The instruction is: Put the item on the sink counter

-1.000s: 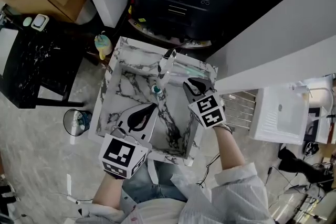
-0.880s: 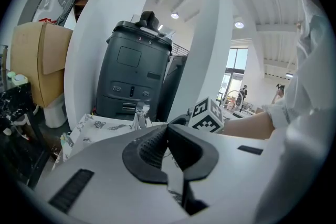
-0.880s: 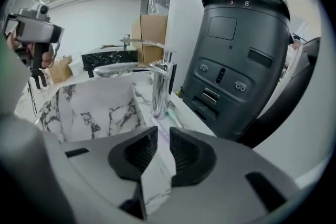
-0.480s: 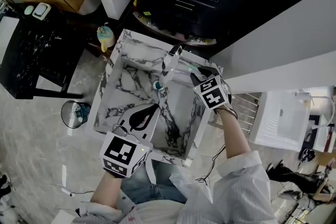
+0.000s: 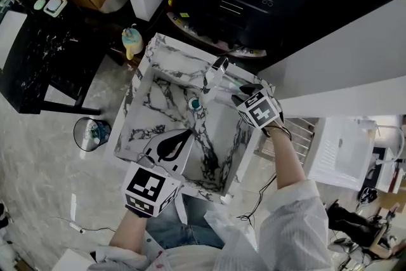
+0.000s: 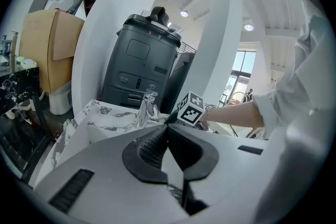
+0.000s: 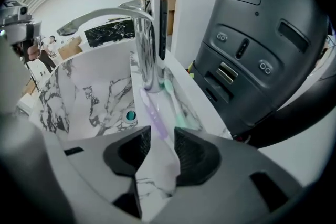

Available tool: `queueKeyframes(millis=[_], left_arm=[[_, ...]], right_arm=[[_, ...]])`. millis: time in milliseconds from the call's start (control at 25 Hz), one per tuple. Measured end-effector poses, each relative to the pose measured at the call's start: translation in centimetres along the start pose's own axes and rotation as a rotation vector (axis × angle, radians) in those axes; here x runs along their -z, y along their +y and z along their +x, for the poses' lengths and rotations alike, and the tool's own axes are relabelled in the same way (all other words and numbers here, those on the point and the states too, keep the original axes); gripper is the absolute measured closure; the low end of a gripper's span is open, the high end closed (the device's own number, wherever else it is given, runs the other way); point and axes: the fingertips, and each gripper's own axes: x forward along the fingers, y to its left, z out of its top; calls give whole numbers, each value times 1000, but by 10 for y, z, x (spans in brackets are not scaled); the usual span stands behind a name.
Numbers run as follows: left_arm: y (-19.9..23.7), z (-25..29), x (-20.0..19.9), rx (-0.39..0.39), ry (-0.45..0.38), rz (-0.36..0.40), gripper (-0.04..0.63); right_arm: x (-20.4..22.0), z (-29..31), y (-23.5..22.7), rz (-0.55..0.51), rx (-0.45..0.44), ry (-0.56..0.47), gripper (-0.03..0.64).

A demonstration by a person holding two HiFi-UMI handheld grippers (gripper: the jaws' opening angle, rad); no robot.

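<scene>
Right gripper [image 7: 161, 139]: jaws have just been opening, now wide, nothing clamped. The slim purple plastic toothbrush [image 7: 152, 113] lies flat on the white marble sink bench [image 7: 193, 113]. Its head is at the base of the tall chrome faucet [image 7: 149, 44] and its tail runs into the jaw gap; the pads look clear of it. A pale green toothbrush [image 7: 176, 107] also starts at the faucet base, just beside it. Left gripper [image 6: 167, 134]: jaws together, empty, well short of the faucet. Risk: the purple one sits at the basin edge, so a pad snagging its tail on pull-out could roll it in or shove the green one.
</scene>
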Motion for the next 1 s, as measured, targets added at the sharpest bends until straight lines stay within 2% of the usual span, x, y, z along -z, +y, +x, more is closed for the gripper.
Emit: queueKeyframes(millis=[160, 480, 600, 800, 1000], left_arm=[[3, -3, 2, -8, 2, -5, 580], [-2, -7, 8, 8, 10, -7, 580], [-5, -7, 7, 16, 2, -10, 580], [-7, -11, 0, 16, -20, -8, 580], [-7, -19, -7, -1, -40, 0, 580]], right_arm=[[3, 6, 3, -40, -27, 53, 463], [3, 12, 8, -37, -167, 130, 518], [3, 12, 12, -75, -158, 155, 550], [3, 9, 23, -203, -120, 179, 572], [7, 3, 37, -168, -161, 163, 575]])
